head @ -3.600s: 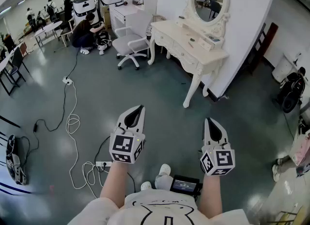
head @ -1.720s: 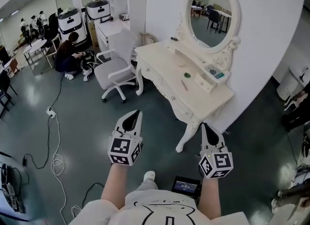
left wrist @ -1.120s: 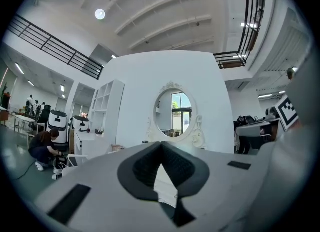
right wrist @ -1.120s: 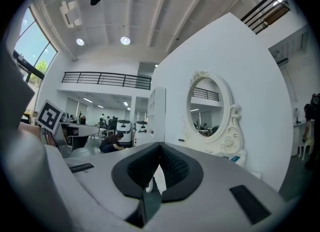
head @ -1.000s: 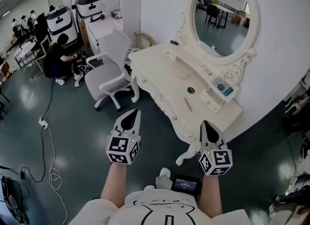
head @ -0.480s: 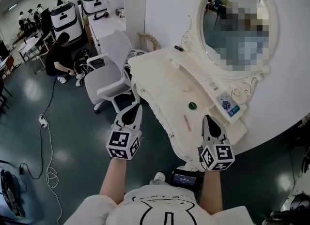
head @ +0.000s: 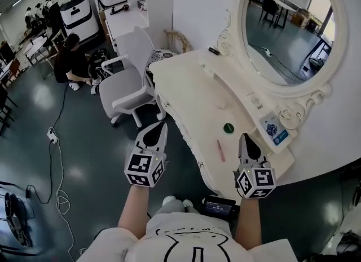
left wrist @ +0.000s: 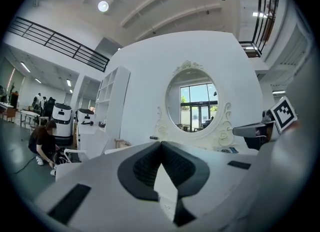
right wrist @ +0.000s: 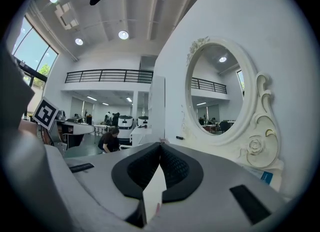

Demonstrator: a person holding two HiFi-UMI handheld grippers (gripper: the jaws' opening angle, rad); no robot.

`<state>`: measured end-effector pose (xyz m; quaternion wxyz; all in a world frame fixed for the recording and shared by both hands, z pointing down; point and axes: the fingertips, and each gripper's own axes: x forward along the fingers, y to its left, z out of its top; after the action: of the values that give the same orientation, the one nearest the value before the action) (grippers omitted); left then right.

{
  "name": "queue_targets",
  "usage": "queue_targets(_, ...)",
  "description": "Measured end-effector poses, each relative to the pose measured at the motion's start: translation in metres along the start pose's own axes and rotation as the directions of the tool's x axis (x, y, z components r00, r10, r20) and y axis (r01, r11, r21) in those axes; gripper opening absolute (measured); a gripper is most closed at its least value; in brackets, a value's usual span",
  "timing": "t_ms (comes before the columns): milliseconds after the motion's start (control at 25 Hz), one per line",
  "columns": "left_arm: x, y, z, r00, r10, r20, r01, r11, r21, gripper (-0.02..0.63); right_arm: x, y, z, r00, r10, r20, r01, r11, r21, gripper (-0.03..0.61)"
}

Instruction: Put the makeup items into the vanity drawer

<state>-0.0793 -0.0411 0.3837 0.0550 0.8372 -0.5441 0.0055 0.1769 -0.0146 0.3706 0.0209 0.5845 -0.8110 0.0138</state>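
The person is holding both tools level in front of the body, facing a white vanity. The left tool [head: 159, 125] is hanging over the dark floor [head: 84, 159], just off the front edge of the tabletop [head: 192, 94]. Its jaws are pressed together tip to tip with nothing between them. The right tool [head: 246, 137] is sitting over the near end of the tabletop, close to the near back corner. Its jaws are likewise closed on each other and carrying nothing.

The makeup items are lying on the tabletop. A small round green item [head: 228, 128] is resting in the near half, roughly midway between front and back edges. A thin pink stick [head: 220, 150] is lying just nearer the person, lengthwise along the tabletop. It is apart from the green item and a little to the left of the right tool. A small dark item [head: 214, 51] is lying at the far end, by the foot of the oval mirror [head: 290, 30]. On the raised ledge along the back edge, a white card with blue print [head: 274, 132] is lying flat.

A white swivel chair [head: 131, 80] is standing on the floor by the far front corner of the vanity. Farther off, a person [head: 72, 63] is crouching.
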Motion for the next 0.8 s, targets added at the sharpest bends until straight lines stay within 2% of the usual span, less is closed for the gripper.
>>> queue_targets(440,0.052,0.03,-0.026,0.997,-0.011,-0.081,0.009,0.999,-0.031,0.031,0.05,-0.013,-0.045,0.99,-0.006,-0.14,0.016,0.997,0.072,0.015)
queue_targets(640,0.059,0.035,-0.052,0.99,-0.029,-0.141,0.021,0.998,-0.056,0.031,0.057,-0.009,-0.075,0.977,0.009,-0.214,0.016,0.993,0.116,0.089)
queue_targets(800,0.056,0.034,-0.084,0.976,-0.047,-0.212,0.03,0.996,-0.084,0.031,0.055,-0.002,-0.112,0.95,0.031,-0.311,0.018,0.988,0.153,0.103)
